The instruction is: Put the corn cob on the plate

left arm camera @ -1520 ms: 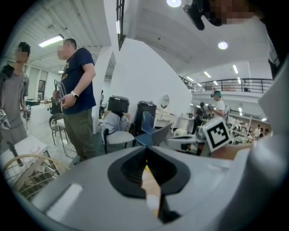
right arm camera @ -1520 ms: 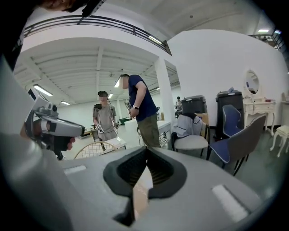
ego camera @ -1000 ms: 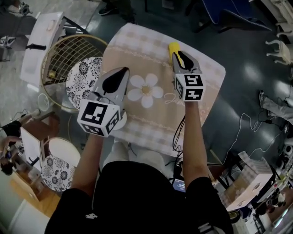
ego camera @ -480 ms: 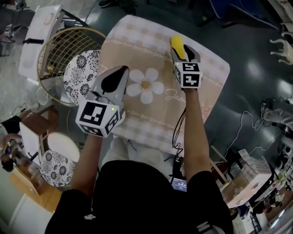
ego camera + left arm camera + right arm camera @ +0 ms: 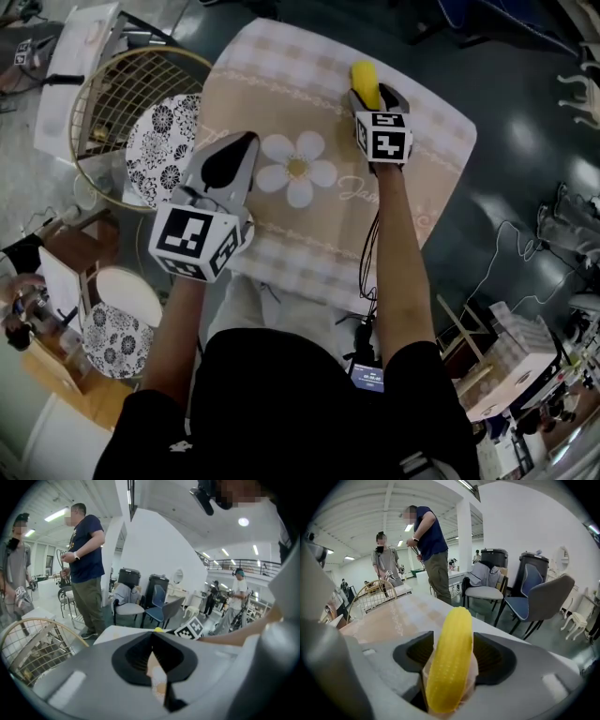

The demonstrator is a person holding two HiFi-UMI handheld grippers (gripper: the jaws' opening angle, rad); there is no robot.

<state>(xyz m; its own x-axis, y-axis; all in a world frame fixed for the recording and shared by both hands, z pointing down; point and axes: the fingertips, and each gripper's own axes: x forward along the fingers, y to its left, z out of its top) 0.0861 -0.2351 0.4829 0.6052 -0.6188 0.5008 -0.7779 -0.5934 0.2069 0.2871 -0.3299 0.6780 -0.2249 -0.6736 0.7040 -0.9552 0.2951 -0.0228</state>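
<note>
The yellow corn cob (image 5: 364, 82) lies at the far side of the table on the beige flower cloth (image 5: 309, 244). My right gripper (image 5: 372, 96) straddles it. In the right gripper view the cob (image 5: 450, 658) sits lengthwise between the jaws, which are opening, and the pads do not press on it. My left gripper (image 5: 246, 142) hovers over the table's left edge, its jaws together and empty; in its own view the left gripper (image 5: 152, 641) shows closed tips. A black-and-white patterned plate (image 5: 159, 150) rests by the wire basket (image 5: 103, 103), left of the table.
A second patterned plate (image 5: 117, 342) sits on a low stand at lower left. Two people (image 5: 86, 569) stand beyond the table's far side, with chairs (image 5: 487, 595) and bins behind them. Cables trail on the dark floor (image 5: 506, 253) to the right.
My right gripper has sunk toward the table's far side with the corn cob, and its jaws have spread apart around it. The left gripper has stayed almost where it was.
</note>
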